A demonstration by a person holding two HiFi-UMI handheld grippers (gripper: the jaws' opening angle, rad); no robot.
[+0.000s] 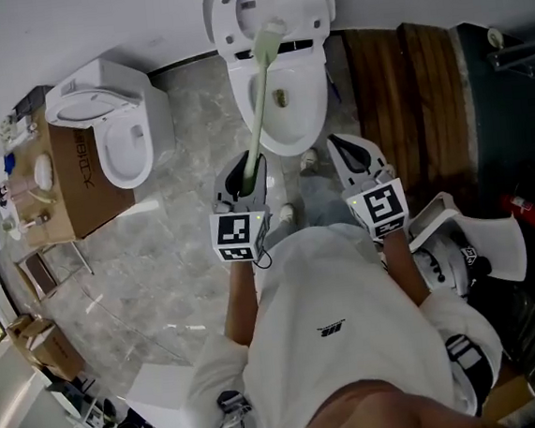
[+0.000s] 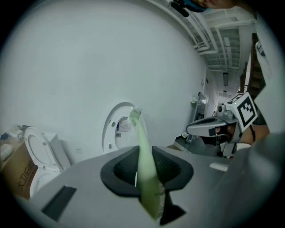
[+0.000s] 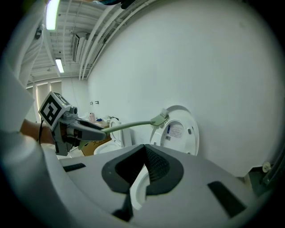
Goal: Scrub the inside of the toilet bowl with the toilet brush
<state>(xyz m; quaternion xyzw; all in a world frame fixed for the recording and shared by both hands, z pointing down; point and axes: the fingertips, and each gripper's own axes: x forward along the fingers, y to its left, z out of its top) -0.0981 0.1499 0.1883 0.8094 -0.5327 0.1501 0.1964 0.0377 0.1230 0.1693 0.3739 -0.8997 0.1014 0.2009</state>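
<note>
The white toilet has its bowl (image 1: 286,112) open and its lid (image 1: 271,6) raised against the wall. My left gripper (image 1: 242,178) is shut on the handle of the pale green toilet brush (image 1: 259,106). The brush slants forward over the bowl, and its head (image 1: 269,41) is up in front of the raised lid, not down in the bowl. In the left gripper view the brush (image 2: 143,147) runs out from between the pads toward the lid (image 2: 116,129). My right gripper (image 1: 356,157) hovers right of the bowl, shut and empty. The right gripper view shows the brush (image 3: 133,125) crossing toward the lid (image 3: 178,131).
A second white toilet (image 1: 113,129) stands by a cardboard box (image 1: 81,179) at the left. Dark wooden panelling (image 1: 396,83) lies right of the toilet. A white object (image 1: 473,245) sits at the right, near the person. The floor is grey marble tile (image 1: 159,256).
</note>
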